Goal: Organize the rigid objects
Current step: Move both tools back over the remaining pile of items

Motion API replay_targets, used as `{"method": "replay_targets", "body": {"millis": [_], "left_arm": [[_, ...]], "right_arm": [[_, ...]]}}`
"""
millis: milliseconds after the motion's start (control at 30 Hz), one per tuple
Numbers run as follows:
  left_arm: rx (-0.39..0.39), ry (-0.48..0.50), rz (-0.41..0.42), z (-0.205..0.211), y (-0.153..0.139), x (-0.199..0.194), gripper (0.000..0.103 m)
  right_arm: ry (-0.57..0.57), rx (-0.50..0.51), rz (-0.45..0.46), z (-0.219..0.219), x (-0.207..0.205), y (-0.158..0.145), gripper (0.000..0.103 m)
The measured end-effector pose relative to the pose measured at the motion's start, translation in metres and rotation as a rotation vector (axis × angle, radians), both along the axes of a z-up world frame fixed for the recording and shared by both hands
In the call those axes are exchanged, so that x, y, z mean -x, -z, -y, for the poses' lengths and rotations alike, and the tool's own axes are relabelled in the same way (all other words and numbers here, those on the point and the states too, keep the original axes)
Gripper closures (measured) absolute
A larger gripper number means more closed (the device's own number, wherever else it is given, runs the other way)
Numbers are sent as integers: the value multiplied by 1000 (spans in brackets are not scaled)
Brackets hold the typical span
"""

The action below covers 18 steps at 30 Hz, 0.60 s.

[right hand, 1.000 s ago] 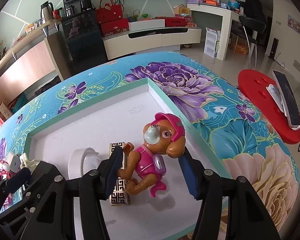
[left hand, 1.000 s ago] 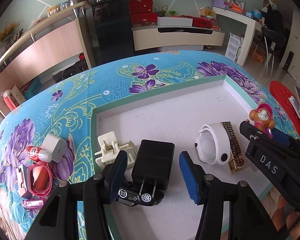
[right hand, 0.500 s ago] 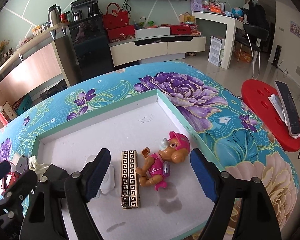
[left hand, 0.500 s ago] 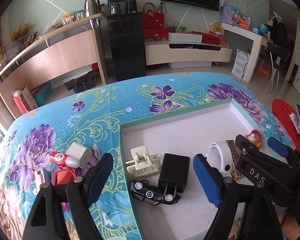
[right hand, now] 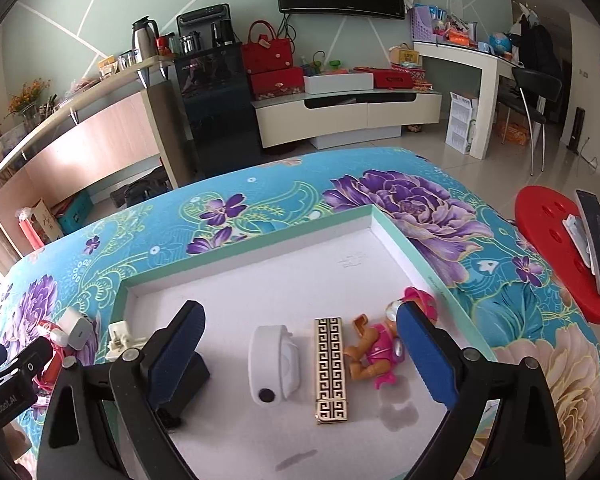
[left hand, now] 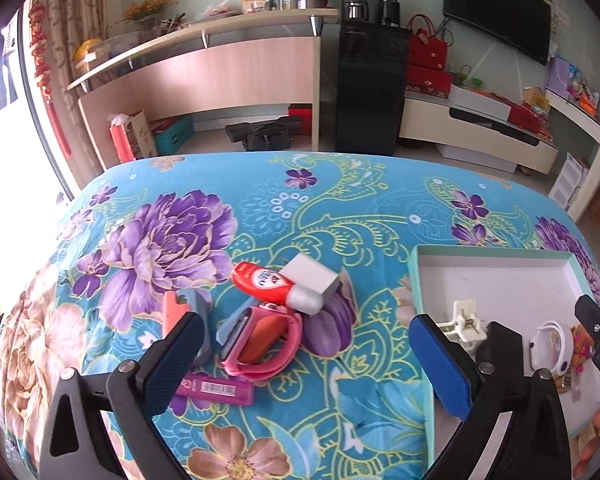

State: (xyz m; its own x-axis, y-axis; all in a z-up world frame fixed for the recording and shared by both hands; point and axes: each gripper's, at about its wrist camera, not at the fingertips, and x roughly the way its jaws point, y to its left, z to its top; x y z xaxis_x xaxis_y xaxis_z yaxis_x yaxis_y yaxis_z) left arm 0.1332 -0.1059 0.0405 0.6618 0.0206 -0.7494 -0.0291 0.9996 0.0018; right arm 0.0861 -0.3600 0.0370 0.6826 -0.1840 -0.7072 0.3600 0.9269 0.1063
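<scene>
1. Toys and small hard items lie in two groups on the flowered tablecloth (left hand: 300,208): some inside the shallow white tray (right hand: 384,226), others loose on the cloth to its left.
2. Inside the tray, seen from the right wrist, a puppy figure (right hand: 374,354) in pink lies on its side near the tray's right wall.
3. Just beside the puppy lies a patterned gold-and-black lighter (right hand: 330,368), and next to that a white watch (right hand: 274,364) resting on its side.
4. A black charger (right hand: 188,376) sits further left in the tray, partly hidden behind the right gripper's left finger, with a cream plug (right hand: 120,340) near the tray's left wall.
5. On the cloth, seen from the left wrist, a red tube (left hand: 274,286) leans against a white block (left hand: 310,278).
6. A pink watch (left hand: 260,340) lies just below them, a purple stick (left hand: 216,388) sits nearest the camera, and an orange-and-blue piece (left hand: 184,304) lies to the left.
7. The left gripper (left hand: 304,364) hangs over the loose group; its jaws have just been opening and stand wide, grasping nothing.
8. The right gripper (right hand: 300,352) hangs over the tray; its jaws have just been opening and stand released, with the lighter and white watch below the gap, untouched.
</scene>
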Motion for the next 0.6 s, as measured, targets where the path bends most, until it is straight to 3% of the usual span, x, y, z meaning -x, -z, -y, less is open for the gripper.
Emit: {"method": "replay_targets", "body": {"millis": [600], "left_arm": [[5, -245, 36, -104, -14, 5, 0]], "right_arm": [[-262, -21, 68, -105, -26, -11, 6]]}}
